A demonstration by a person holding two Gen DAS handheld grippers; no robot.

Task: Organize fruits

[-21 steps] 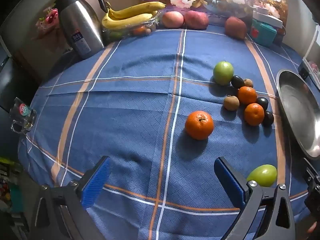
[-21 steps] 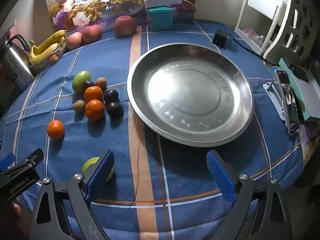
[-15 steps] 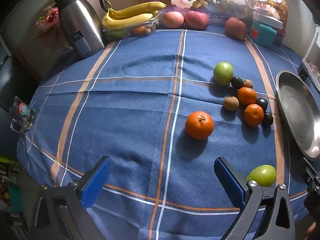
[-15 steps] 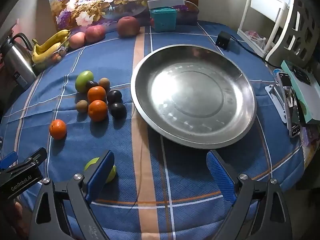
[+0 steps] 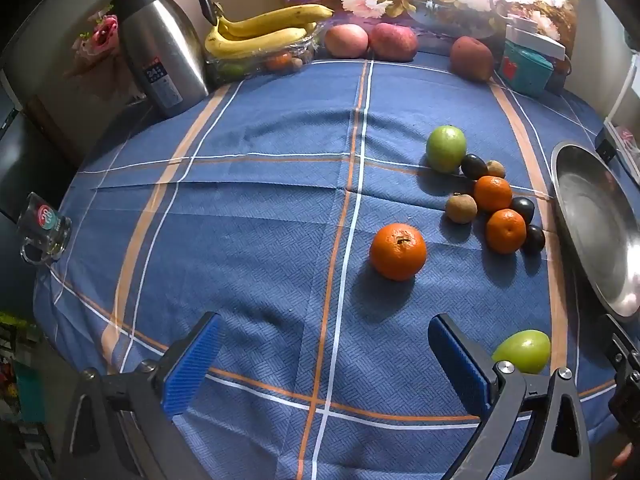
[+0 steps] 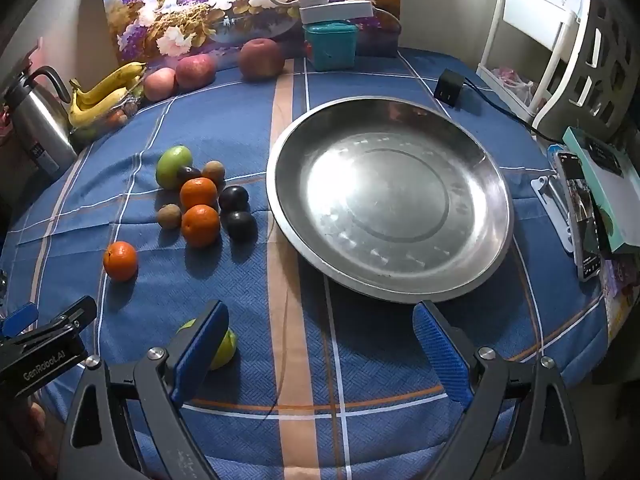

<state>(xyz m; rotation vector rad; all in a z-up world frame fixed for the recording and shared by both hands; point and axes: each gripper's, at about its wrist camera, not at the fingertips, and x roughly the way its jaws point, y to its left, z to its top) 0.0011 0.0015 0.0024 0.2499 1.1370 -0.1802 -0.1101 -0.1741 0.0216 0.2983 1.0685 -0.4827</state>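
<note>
A lone orange [image 5: 397,251] lies mid-table, also in the right wrist view [image 6: 120,261]. A cluster of a green fruit [image 5: 446,148], oranges [image 5: 505,231], dark plums and brown fruits lies to its right, seen too in the right wrist view [image 6: 200,220]. A green fruit [image 5: 522,350] lies near the front edge, partly behind my right gripper's left finger [image 6: 226,350]. The steel plate [image 6: 492,240] is empty. My left gripper [image 5: 322,354] is open and empty short of the lone orange. My right gripper [image 6: 320,344] is open and empty before the plate.
A steel kettle [image 5: 160,48], bananas [image 5: 260,32], apples [image 5: 368,40] and a teal box [image 5: 524,68] line the back edge. A glass mug [image 5: 42,228] stands at the left edge. A phone [image 6: 580,216], a box and a charger [image 6: 450,88] lie right of the plate.
The right gripper's view has shifted a little leftward, so the plate and fruits sit slightly further right. The left gripper has barely moved. Both stay open.
</note>
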